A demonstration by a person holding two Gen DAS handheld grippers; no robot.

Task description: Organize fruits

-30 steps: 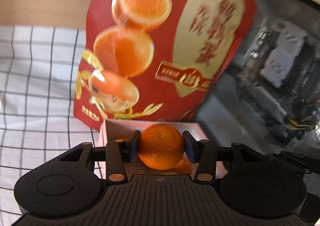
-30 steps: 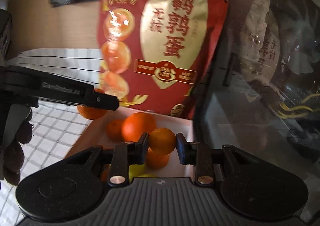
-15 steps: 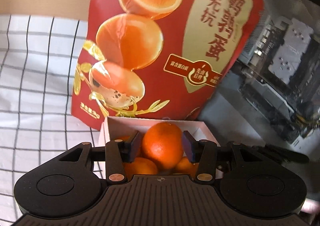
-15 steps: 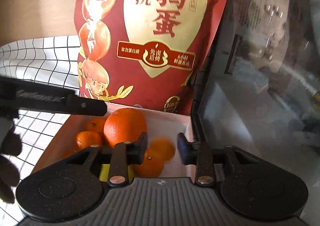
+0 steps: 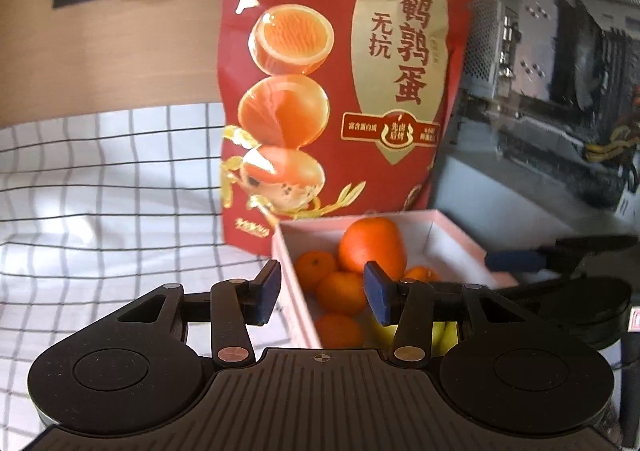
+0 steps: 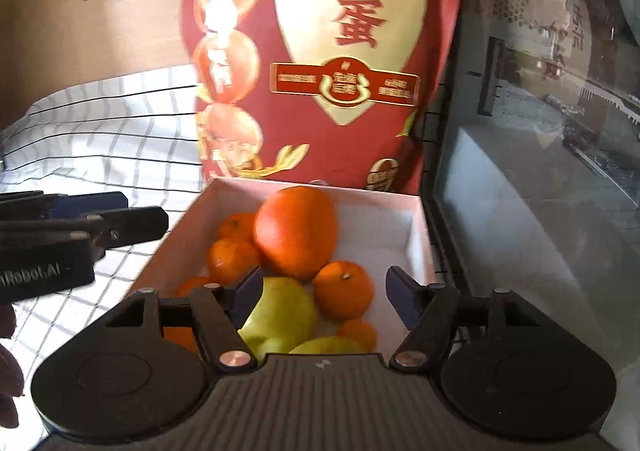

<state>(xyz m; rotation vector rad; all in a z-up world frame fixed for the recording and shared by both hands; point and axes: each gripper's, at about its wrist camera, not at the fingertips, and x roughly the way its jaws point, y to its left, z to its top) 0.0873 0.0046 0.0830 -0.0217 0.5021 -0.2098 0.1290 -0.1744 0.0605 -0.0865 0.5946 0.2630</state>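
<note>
Both hand-held grippers (image 5: 320, 293) (image 6: 322, 301) released, empty; big orange (image 6: 296, 231) upright, long axis vertical, in box (image 6: 420, 251).

A glossy red and gold foil pouch (image 5: 340, 91) stands on a white cloth (image 5: 100, 187) with a thin black grid, softly creased. A pale pink cardboard box (image 6: 416, 227) has matt white inner walls. The large orange (image 6: 296, 231) and small mandarins (image 6: 344, 291) have shiny, finely dimpled peel; a yellow-green fruit (image 6: 280, 311) looks smoother. Both grippers are matt black speckled plastic with ribbed bases, blue pads (image 5: 376, 291) and metal rivets (image 5: 230, 352). The computer case (image 6: 540, 131) has a reflective glass panel.
</note>
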